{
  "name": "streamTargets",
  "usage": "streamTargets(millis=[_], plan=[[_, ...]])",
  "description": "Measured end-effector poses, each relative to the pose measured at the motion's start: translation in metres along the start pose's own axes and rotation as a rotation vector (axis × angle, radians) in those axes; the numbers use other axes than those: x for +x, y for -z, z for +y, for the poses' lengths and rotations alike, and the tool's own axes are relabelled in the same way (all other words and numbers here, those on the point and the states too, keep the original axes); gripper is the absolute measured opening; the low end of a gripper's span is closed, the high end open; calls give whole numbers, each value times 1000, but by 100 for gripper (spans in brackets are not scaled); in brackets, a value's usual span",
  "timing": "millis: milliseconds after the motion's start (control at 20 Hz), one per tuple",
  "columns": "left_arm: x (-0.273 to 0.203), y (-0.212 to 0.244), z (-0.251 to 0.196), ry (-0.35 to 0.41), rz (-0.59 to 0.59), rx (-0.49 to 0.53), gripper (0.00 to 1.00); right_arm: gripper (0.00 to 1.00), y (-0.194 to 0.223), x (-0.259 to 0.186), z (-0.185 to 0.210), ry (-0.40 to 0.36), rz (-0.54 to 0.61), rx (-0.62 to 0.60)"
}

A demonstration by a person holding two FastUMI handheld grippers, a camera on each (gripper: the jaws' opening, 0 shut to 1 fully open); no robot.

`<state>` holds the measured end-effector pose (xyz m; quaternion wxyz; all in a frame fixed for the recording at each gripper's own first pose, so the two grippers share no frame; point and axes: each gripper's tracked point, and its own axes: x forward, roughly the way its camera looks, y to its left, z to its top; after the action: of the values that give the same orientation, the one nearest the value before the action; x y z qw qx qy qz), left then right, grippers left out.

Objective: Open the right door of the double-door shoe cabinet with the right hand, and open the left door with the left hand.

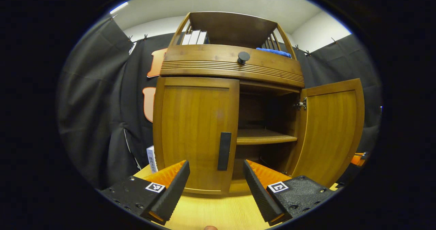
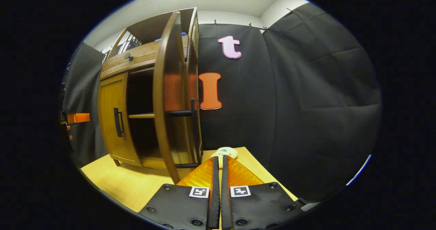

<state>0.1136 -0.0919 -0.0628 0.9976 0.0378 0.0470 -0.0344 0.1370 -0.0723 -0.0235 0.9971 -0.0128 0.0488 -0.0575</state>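
Cabinet's right door (image 1: 328, 131) open, left door (image 1: 196, 134) seemingly shut.

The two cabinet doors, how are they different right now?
The left door is shut flat against the cabinet; the right door is swung wide open, showing a shelf inside. The left door's dark handle faces the left gripper; the right door shows its plain inner side and a hinge. Both are the same brown wood.

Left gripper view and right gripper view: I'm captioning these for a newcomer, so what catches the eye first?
The wooden shoe cabinet dominates, its right door swung wide, baring a shelf. Its left door is shut, and the open left gripper faces that door's dark handle. The right gripper is shut beside the open door.
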Motion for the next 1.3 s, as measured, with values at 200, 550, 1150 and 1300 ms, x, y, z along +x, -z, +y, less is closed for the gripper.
streamTargets(millis=[200, 550, 1150, 1300], plan=[[34, 13, -22, 23, 31, -2, 93, 0, -5, -1, -8, 18, -18, 22], [89, 25, -28, 7, 53, 12, 92, 37, -23, -6, -15, 41, -89, 15], [147, 27, -24, 8, 25, 67, 92, 100, -30, -9, -25, 94, -100, 36], [154, 33, -24, 14, 38, 32, 92, 98, -30, -9, -23, 93, -95, 31]])
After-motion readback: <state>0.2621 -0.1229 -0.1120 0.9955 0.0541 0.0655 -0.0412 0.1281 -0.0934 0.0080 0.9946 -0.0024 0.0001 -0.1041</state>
